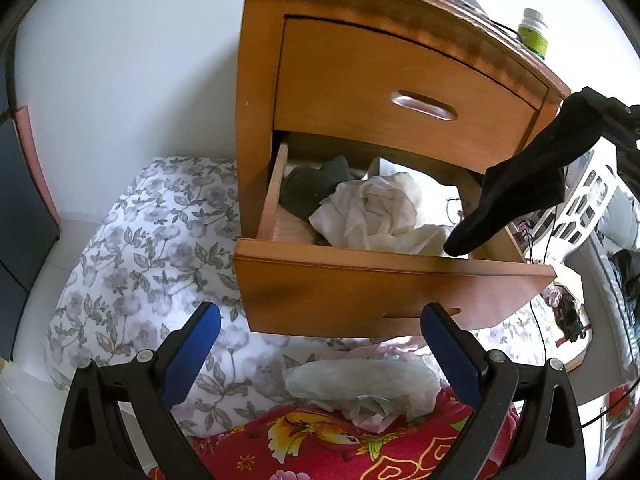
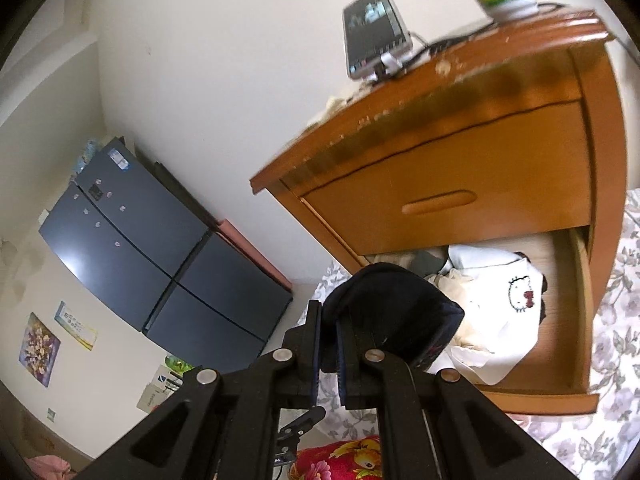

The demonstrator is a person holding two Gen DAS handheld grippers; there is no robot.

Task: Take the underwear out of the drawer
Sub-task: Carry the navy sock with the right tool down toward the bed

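Note:
A wooden nightstand has its lower drawer (image 1: 384, 284) pulled out, with white cloth (image 1: 380, 212) and a dark garment (image 1: 312, 188) inside. My right gripper (image 2: 328, 340) is shut on black underwear (image 2: 384, 312), which hangs from it above the drawer's right end in the left wrist view (image 1: 520, 176). A white garment with a cat print (image 2: 504, 300) lies in the drawer (image 2: 572, 320) below it. My left gripper (image 1: 320, 344) stands open in front of the drawer's front panel, with nothing between its blue pads (image 1: 192, 344).
The upper drawer (image 1: 400, 88) is closed. A phone (image 2: 372, 32) and a green-labelled bottle (image 1: 534, 34) stand on the nightstand top. A floral sheet (image 1: 140, 248) and a red patterned cover (image 1: 320, 444) lie below, a dark cabinet (image 2: 152, 256) at the left wall.

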